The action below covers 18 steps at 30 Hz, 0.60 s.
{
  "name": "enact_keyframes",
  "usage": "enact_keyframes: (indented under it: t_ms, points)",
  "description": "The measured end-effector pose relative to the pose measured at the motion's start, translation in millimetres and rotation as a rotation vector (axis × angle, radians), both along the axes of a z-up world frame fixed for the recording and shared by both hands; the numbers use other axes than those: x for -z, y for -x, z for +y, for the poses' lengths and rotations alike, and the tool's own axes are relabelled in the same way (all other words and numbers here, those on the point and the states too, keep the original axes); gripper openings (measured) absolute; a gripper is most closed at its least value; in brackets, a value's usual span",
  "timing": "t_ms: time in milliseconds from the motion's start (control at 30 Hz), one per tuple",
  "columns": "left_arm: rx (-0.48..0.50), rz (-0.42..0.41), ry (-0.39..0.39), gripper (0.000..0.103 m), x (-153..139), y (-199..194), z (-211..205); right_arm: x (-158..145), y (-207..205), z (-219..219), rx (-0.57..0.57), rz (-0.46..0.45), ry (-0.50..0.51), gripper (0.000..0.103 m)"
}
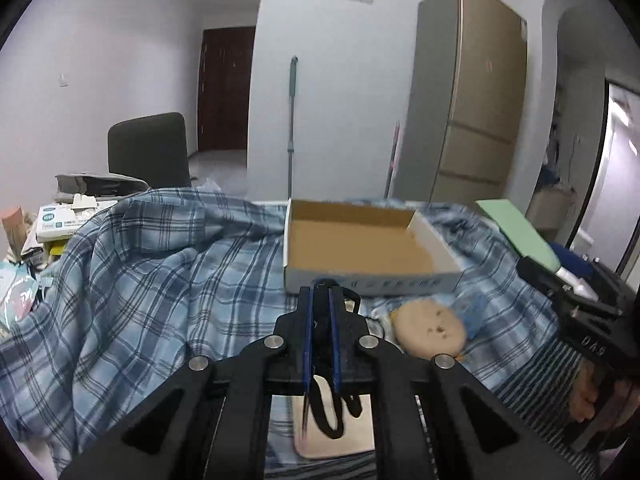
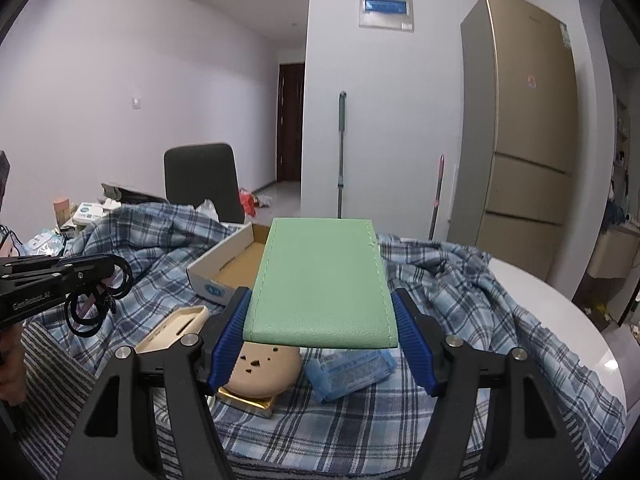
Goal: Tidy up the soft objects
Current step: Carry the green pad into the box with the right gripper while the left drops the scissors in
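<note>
Colours and patterns, bench items

Cloth [image 2: 460, 292]: blue-and-white plaid. Pad [image 2: 320, 280]: plain mint green, matching stitching. Box [image 1: 360, 248]: white outside, brown cardboard inside. Round cushion [image 2: 260, 372]: tan with dark specks. Hair ties [image 2: 96, 304]: black. Packet [image 2: 352, 372]: translucent blue. Hand-held gripper fingers [image 2: 228, 344]: black with blue ribbed pads.

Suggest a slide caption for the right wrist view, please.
Right gripper holds a green pad above the cardboard box.

The left gripper [image 1: 321, 296] has its jaws pinched nearly together on black hair ties [image 2: 98, 300], while the right gripper [image 2: 322, 316] clamps a green pad [image 2: 320, 280] between wide-set jaws.
</note>
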<state>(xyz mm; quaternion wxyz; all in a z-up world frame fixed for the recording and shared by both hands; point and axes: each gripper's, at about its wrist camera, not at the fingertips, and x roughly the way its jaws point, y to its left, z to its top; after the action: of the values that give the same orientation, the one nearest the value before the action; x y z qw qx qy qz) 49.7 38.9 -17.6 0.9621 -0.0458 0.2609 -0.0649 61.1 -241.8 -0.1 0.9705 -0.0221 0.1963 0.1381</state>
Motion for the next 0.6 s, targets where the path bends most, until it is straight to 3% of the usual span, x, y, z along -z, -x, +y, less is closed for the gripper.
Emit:
enact_keyframes:
  t_ms: [233, 367, 600]
  points:
    - [0.013, -0.093, -0.029, 0.008, -11.7, 16.8, -9.5, -6.7, 5.7, -1.4, -0.006, -0.047, -0.018, 0.069]
    - [0.054, -0.074, 0.012, 0.008, -24.9, 23.9, -14.2, -14.3, 7.8, -4.5, 0.006, -0.050, -0.034, 0.069]
    - [0.066, -0.122, -0.056, 0.008, -62.1, 25.1, -33.7, -47.4, 5.0, -3.8, 0.002, -0.079, -0.032, 0.069]
